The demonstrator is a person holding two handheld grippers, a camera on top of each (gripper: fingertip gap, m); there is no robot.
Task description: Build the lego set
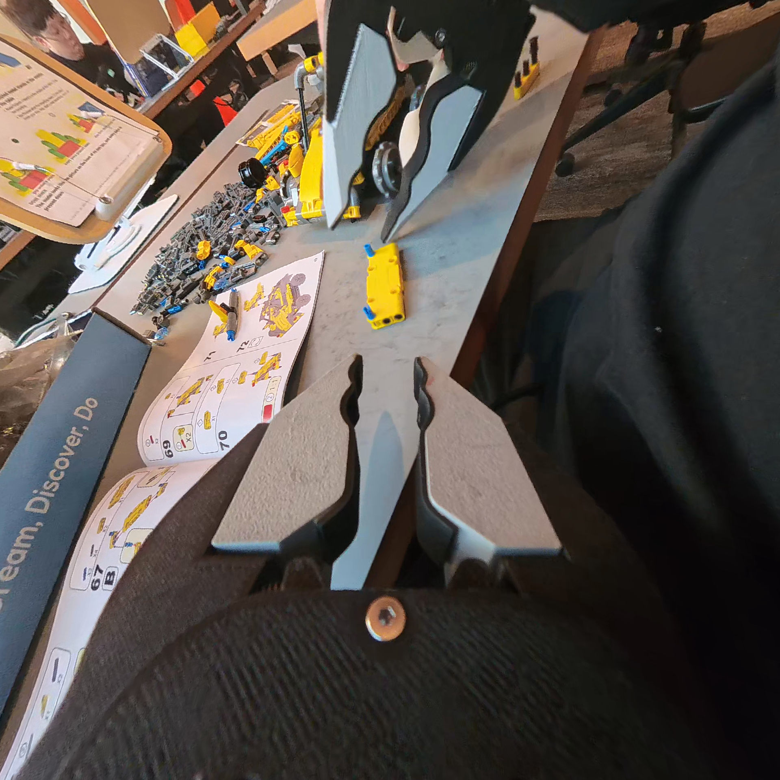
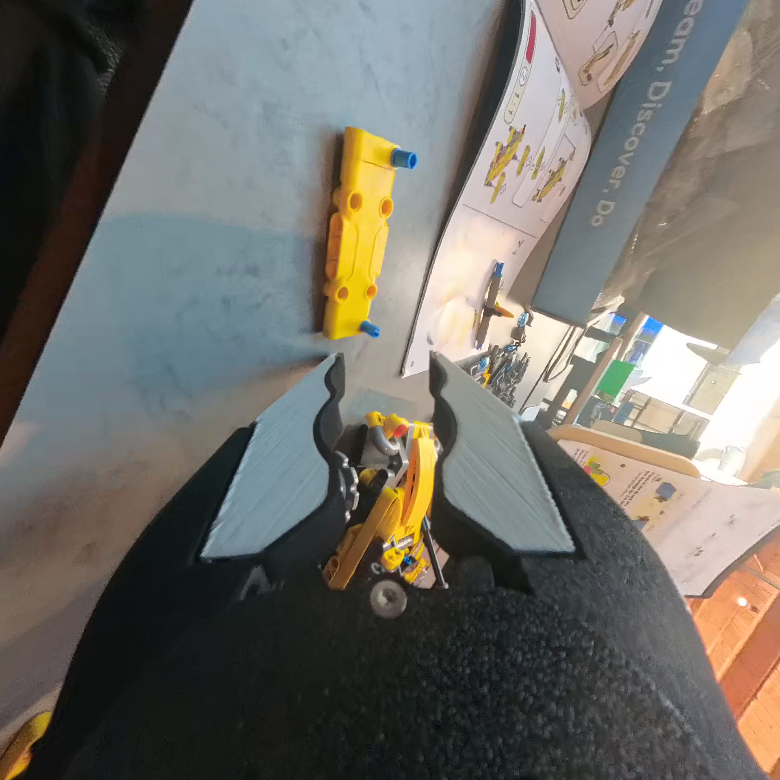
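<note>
My left gripper point(image 1: 388, 365) is open and empty, low over the grey table point(image 1: 443, 261). A flat yellow panel point(image 1: 385, 287) with blue pins at two corners lies just ahead of it. My right gripper point(image 1: 362, 231) points down at the table beyond the panel, jaws apart. In the right wrist view the right gripper point(image 2: 386, 358) is open, and the panel point(image 2: 358, 236) lies just past its tips. A yellow and grey model vehicle point(image 2: 392, 485) shows in the gap between its fingers; I cannot tell if it touches them. The vehicle also shows in the left wrist view point(image 1: 310, 177).
An open instruction booklet point(image 1: 253, 337) lies left of the panel, with a grey rod piece point(image 1: 230, 314) on it. A pile of small loose parts point(image 1: 202, 253) lies beyond. A dark blue box point(image 1: 63, 443) is at the left. The table edge point(image 1: 506, 253) runs close on the right. There is about 12 cm between the tips of the two grippers.
</note>
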